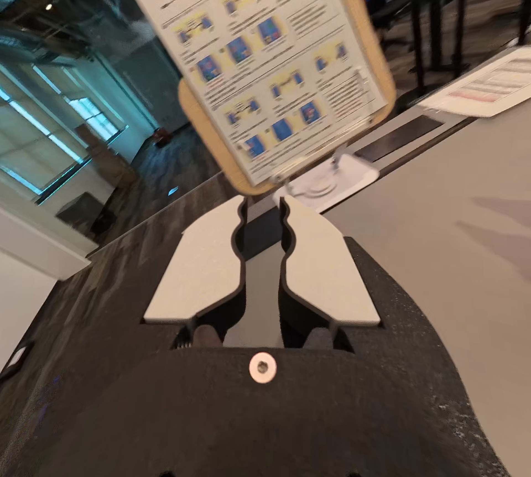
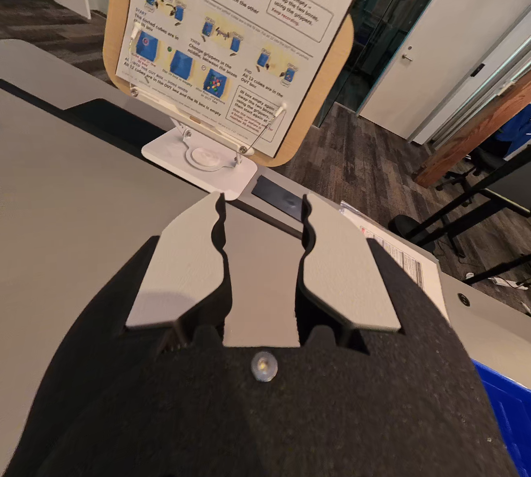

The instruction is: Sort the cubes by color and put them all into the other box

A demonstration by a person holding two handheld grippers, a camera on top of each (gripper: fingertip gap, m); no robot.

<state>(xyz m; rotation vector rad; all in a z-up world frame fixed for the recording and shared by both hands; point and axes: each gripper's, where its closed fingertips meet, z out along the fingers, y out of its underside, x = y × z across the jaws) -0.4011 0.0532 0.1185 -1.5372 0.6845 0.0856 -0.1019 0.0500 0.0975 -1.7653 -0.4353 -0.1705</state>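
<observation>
No cubes show in either view. My left gripper (image 1: 263, 200) is open with a narrow gap and holds nothing; it hangs above the grey table (image 1: 431, 247), pointing at an instruction sheet on a stand (image 1: 253, 61). My right gripper (image 2: 263, 199) is open wider and empty, above the same table (image 2: 71, 219), also pointing at the sheet on its stand (image 2: 230, 32). A corner of a blue box (image 2: 508, 411) shows at the lower right of the right wrist view, partly hidden by the gripper body.
The stand's white base (image 2: 201, 164) sits at the table's far edge, also in the left wrist view (image 1: 330, 178). Printed papers lie on the table at the right (image 1: 482, 84) (image 2: 408, 259). Dark strips run along the far edge (image 1: 399, 138). Beyond are carpet, chairs and doors.
</observation>
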